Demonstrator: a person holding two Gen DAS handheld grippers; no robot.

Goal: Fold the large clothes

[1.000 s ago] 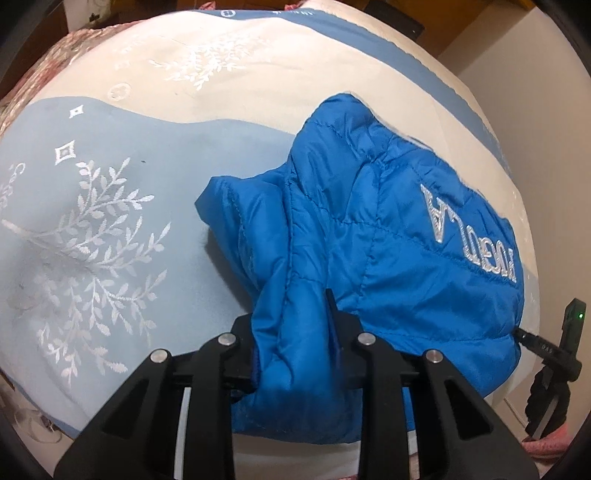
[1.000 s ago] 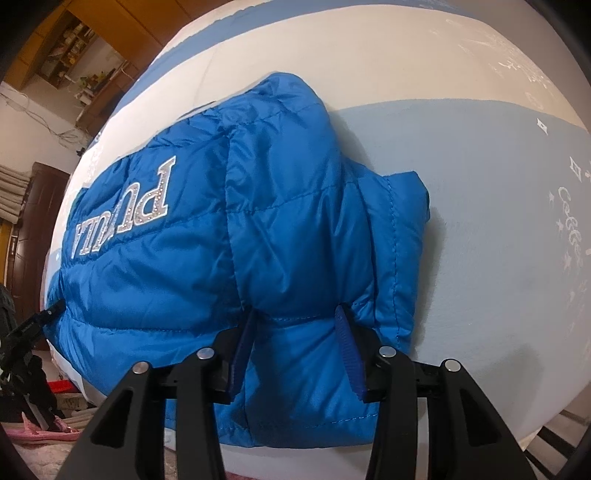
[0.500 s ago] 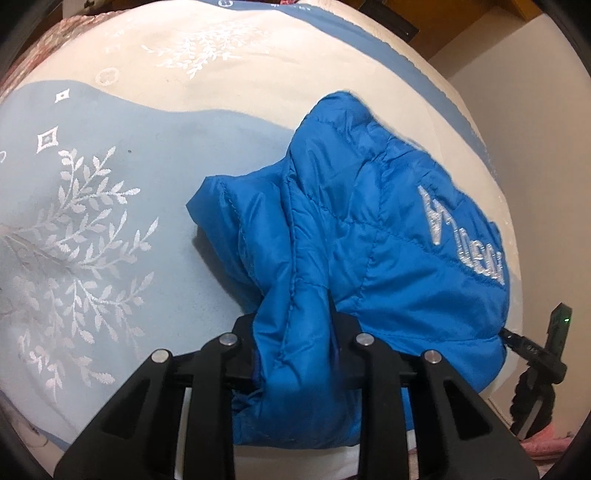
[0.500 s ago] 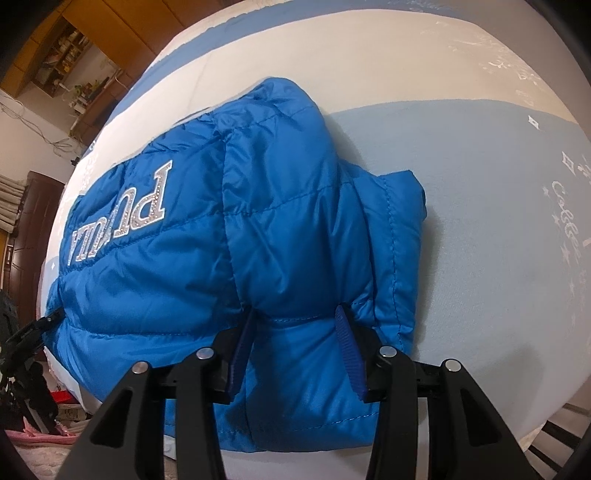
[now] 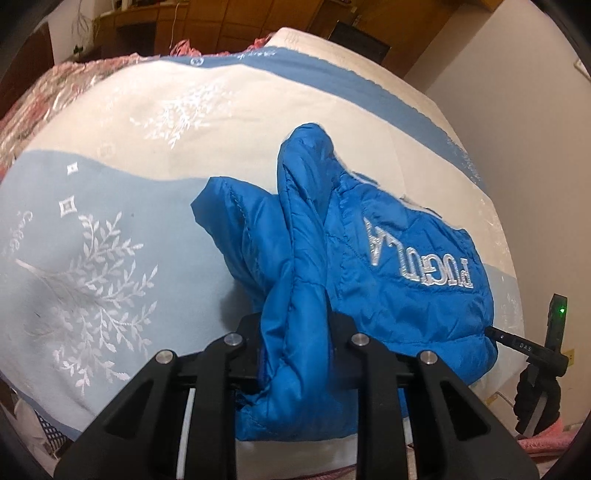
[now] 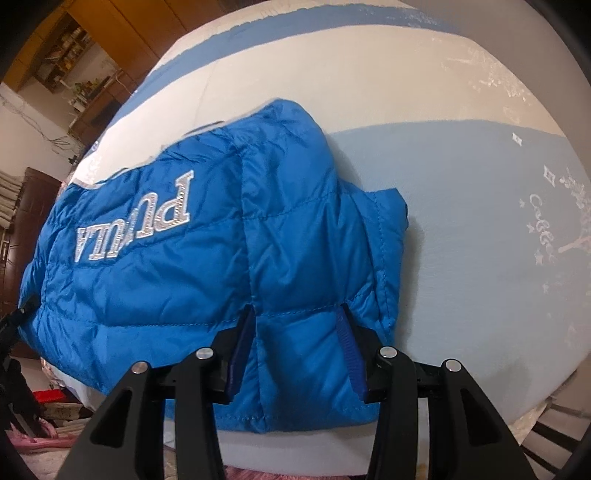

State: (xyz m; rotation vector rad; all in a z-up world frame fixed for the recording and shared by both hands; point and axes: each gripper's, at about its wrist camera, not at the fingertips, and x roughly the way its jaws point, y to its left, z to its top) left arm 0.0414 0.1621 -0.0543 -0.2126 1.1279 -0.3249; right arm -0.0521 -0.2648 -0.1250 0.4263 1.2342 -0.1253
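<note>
Blue quilted jacket (image 5: pixel 388 266): one item, puffer type, silver embroidered lettering (image 5: pixel 417 258) on its upper face (seen upside down from both wrist views). It lies bunched and partly folded on the bed (image 5: pixel 110 229), near the bed's front edge, its near hem raised off the cover.

Left gripper (image 5: pixel 295 350): fingers clenched on a gathered ridge of the hem; the jaws have just been closing, with the fabric pinched between them.

Right gripper (image 6: pixel 299 347): fingers grasping a wider fold of the same hem, the blue pads (image 6: pixel 349 350) pressing either side of a quilted panel.

Bed cover: pale blue and cream bands, white leaf embroidery (image 5: pixel 92 277).

Surroundings: wooden cabinets (image 5: pixel 221 22) beyond the bed; plain wall (image 5: pixel 517 92) at the right of the left view.
</note>
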